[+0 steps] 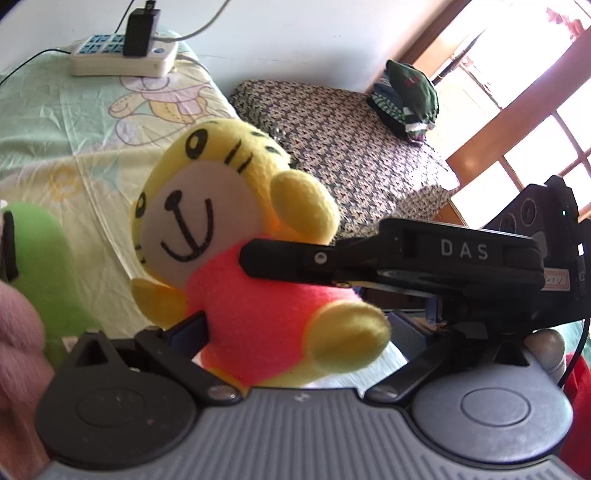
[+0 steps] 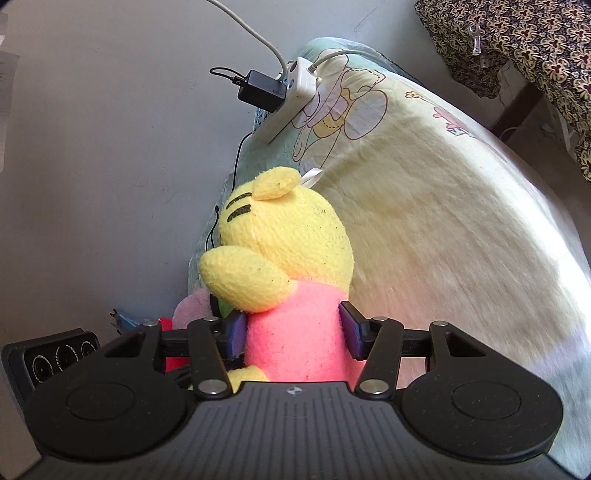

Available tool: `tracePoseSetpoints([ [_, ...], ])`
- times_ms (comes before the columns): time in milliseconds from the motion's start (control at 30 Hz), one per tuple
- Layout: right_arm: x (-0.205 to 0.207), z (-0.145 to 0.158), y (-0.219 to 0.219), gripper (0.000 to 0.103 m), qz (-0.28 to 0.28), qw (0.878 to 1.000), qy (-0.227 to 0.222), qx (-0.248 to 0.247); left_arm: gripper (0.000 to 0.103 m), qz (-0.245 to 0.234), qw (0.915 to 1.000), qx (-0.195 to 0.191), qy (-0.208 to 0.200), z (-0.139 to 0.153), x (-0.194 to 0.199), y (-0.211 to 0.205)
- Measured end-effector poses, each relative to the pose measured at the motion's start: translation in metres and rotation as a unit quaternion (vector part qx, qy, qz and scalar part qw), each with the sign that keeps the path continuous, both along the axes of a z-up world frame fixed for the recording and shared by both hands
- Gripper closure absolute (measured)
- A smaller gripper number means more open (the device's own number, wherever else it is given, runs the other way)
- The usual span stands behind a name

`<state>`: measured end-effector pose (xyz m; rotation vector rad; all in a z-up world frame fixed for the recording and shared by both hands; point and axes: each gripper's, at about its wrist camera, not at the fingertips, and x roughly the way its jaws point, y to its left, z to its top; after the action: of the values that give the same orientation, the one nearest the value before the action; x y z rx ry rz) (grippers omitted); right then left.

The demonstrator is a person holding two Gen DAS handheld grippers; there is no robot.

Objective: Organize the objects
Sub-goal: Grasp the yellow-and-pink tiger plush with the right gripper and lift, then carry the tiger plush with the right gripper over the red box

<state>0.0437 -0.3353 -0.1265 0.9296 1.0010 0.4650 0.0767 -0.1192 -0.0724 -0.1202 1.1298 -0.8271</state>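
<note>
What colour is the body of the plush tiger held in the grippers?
Bright pink-red, on the yellow-headed plush tiger toy; the left wrist view shows it best.

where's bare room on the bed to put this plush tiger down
The widest bare patch is the yellow sheet to the right of the plush tiger, short of the power strip by the wall. It is crowded to the tiger's left, where green and pink plush toys sit. The right tool grips the tiger's pink body.

A bed (image 2: 443, 229) covered with a pale yellow-green cartoon-print sheet (image 1: 74, 147) carries the things. Near its far end by the wall lies a white power strip (image 1: 122, 57) with a black adapter (image 1: 140, 33) plugged into it.
</note>
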Motion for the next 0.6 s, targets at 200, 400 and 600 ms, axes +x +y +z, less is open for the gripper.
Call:
tracePoseSetpoints([
  [200, -0.033, 0.009, -0.005, 0.049, 0.001, 1.000, 0.001, -0.010, 0.004, -0.022, 0.9998, 0.000, -0.002, 0.006, -0.032, 0.000],
  [400, -0.058, 0.012, 0.002, 0.049, 0.008, 1.000, 0.004, -0.008, 0.004, -0.026, 0.9994, 0.012, -0.017, 0.014, -0.066, 0.009],
  [600, -0.080, 0.016, 0.021, 0.049, 0.031, 0.999, -0.001, -0.009, 0.004, -0.014, 0.9994, 0.019, -0.026, 0.020, -0.096, 0.029],
])
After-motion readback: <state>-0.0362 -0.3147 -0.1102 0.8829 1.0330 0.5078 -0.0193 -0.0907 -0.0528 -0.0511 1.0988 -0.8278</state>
